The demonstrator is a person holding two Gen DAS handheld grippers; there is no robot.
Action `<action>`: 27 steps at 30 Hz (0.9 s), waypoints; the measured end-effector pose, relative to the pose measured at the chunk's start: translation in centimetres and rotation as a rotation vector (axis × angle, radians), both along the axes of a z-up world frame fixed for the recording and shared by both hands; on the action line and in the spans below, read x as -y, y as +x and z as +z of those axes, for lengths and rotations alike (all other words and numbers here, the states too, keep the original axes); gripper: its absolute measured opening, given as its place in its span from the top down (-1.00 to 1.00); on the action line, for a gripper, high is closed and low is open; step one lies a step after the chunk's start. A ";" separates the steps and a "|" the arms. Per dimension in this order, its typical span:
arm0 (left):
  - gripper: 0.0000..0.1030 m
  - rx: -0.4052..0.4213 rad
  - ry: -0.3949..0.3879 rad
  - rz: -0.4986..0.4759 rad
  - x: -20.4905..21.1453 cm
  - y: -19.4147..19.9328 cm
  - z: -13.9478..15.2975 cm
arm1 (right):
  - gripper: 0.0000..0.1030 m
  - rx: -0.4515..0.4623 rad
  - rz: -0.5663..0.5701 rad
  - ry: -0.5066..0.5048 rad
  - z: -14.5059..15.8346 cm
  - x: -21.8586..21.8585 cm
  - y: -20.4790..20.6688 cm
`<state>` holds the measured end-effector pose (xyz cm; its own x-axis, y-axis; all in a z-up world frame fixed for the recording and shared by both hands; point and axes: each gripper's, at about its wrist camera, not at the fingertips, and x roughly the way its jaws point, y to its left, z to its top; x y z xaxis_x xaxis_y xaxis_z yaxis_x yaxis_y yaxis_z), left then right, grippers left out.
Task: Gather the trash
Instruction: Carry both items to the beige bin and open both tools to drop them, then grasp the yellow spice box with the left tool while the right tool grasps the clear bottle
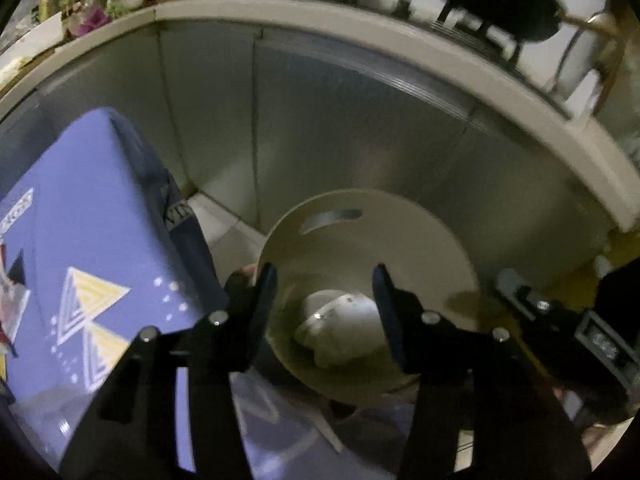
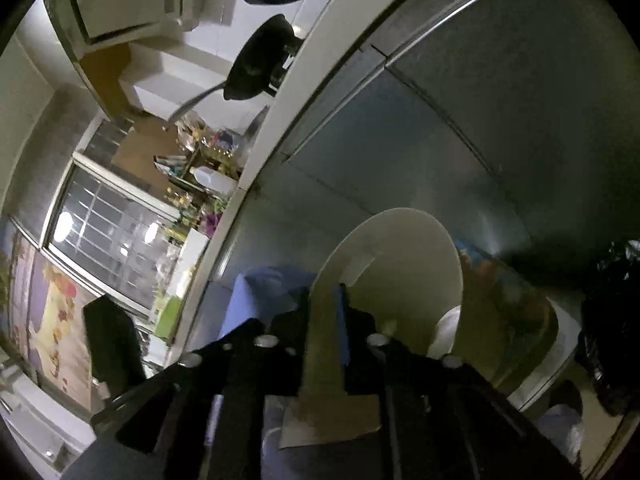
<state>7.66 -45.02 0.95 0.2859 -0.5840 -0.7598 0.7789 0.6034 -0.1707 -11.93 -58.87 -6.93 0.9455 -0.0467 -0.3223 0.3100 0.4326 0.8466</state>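
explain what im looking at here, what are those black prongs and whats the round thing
There is no robot here. A person holds a two-finger claw in each hand, and a wide-angle camera on each one looks along its fingers. One picture comes from the left claw, the other from the right claw.

Both look at a cream round bin that stands by metal cabinet fronts. Some crumpled white trash lies at the bottom of it, and a blue patterned bag sits beside it.

The left claw is open and empty over the bin. The right claw has a tan card-like strip between its fingers. I cannot tell whether it is pinching it.
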 end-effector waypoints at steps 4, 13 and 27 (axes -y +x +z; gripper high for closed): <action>-0.07 0.038 -0.067 -0.055 -4.4 -3.3 2.8 | -0.57 0.064 -0.012 -0.024 2.9 -2.2 -1.0; -0.12 0.099 -0.092 -0.016 -20.9 -6.7 3.6 | -0.56 0.050 0.305 -0.161 6.9 -10.7 2.7; -0.13 0.098 -0.198 0.370 -39.6 2.6 4.1 | 0.08 -0.049 0.650 -0.336 10.6 -25.5 11.1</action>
